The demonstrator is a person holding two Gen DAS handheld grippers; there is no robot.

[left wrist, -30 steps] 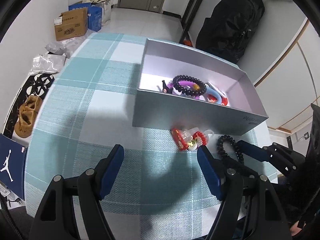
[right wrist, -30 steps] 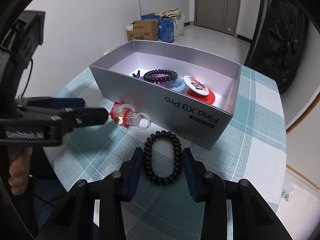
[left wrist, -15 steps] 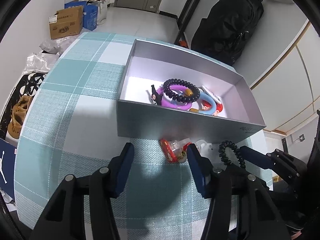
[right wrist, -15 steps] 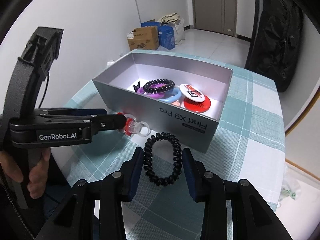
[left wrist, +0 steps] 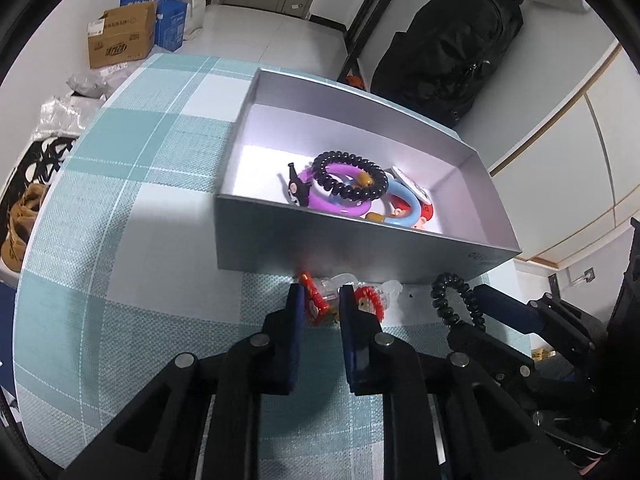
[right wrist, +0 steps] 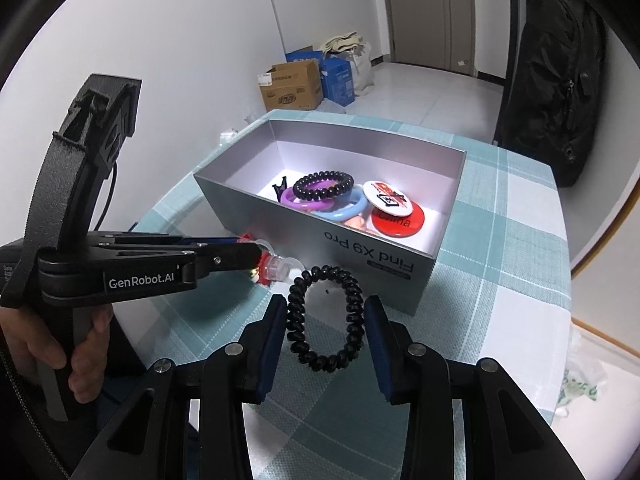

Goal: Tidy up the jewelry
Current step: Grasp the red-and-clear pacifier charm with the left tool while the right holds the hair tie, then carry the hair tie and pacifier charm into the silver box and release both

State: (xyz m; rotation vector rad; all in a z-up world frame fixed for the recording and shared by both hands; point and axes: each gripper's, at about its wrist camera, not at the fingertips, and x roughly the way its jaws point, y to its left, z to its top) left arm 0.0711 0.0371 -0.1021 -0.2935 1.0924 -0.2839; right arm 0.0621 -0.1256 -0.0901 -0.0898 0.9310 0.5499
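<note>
**Both claws on jewelry in front of the box**

Pinching the red and clear plastic ring point(left wrist: 320, 300), the left claw point(left wrist: 320, 300) has its blue pads drawn narrow around the red piece; from the right wrist view the pads cover most of it, so only a clear stub and a red edge point(right wrist: 276, 268) peek out past the tips. Whether the ring is lifted off the checked surface point(left wrist: 140, 220) or lying on it cannot be told. A second red and clear piece point(left wrist: 374, 300) sits just right of this claw's right pad, partly hidden by it.

The right claw point(right wrist: 325, 322) stands wide, its pads on either side of the black coil hair tie point(right wrist: 326, 320), which lies on the surface between them; contact with the pads is hard to make out. In the left wrist view only the coil's upper arc point(left wrist: 456, 300) shows, the rest cut off by the right claw's fingers.

Just beyond both claws stands the grey box point(right wrist: 376, 258), its near wall hiding part of what lies inside. Visible within are a second black coil point(left wrist: 350, 178) resting on a purple bangle point(left wrist: 324, 200), a blue bangle point(left wrist: 408, 204), a white badge point(right wrist: 387, 198) and a red badge point(right wrist: 400, 220). A small black charm point(left wrist: 298, 190) left of the purple bangle is too small to identify.

Farther off are cardboard boxes point(left wrist: 120, 38) on the floor and a black backpack point(left wrist: 452, 52).
</note>
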